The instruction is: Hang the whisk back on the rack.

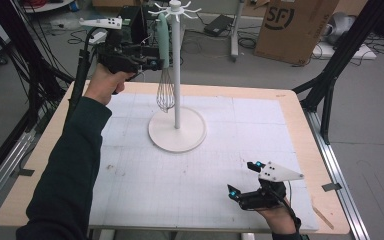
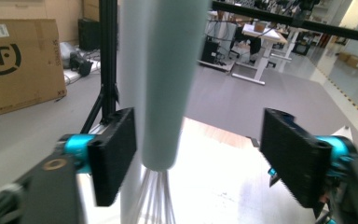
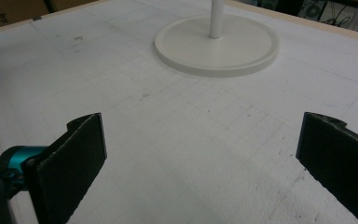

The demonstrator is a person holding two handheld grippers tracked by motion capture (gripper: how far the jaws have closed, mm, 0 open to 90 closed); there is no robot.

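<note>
The left gripper point(image 1: 152, 62), raised at the table's far left, stands with its jaws parted around the handle of a whisk point(image 1: 164, 70), the pads clear of it; in the left gripper view the handle point(image 2: 168, 79) lies just beside the left-hand jaw. The whisk has a pale green handle and silver wires and hangs upright from the hooks of a white stand point(image 1: 176, 75), whose round base point(image 1: 177, 132) sits mid-table. At the near right the right gripper point(image 1: 242, 180) rests low over the white mat point(image 1: 180, 175), jaws wide and empty.
</note>
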